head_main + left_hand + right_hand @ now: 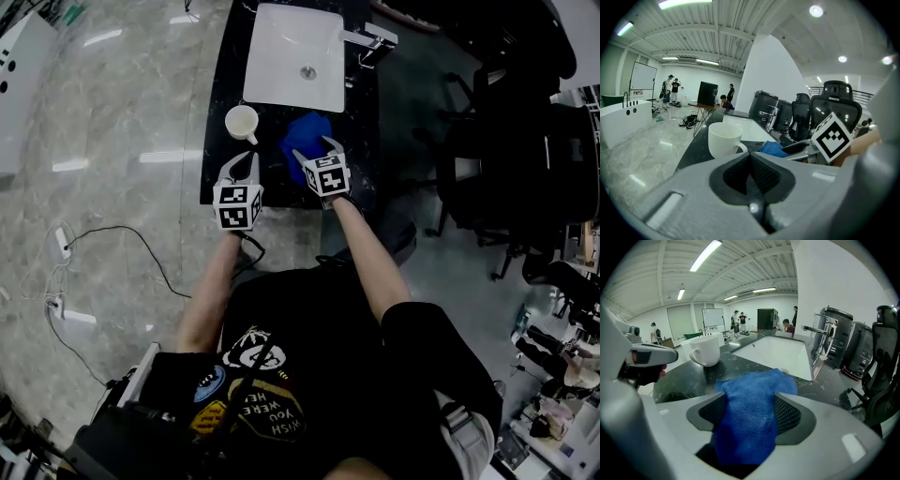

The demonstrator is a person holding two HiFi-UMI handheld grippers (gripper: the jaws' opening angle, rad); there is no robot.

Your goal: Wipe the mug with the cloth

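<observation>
The right gripper [746, 416] is released, with the blue cloth [754, 385] between its jaws. The left gripper [751, 172] is clenched empty near the mug [724, 139].

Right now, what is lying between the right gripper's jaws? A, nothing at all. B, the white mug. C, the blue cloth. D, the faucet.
C: the right gripper view shows the blue cloth lying between the wide-apart jaws of the right gripper, while the white mug stands apart on the counter.
</observation>
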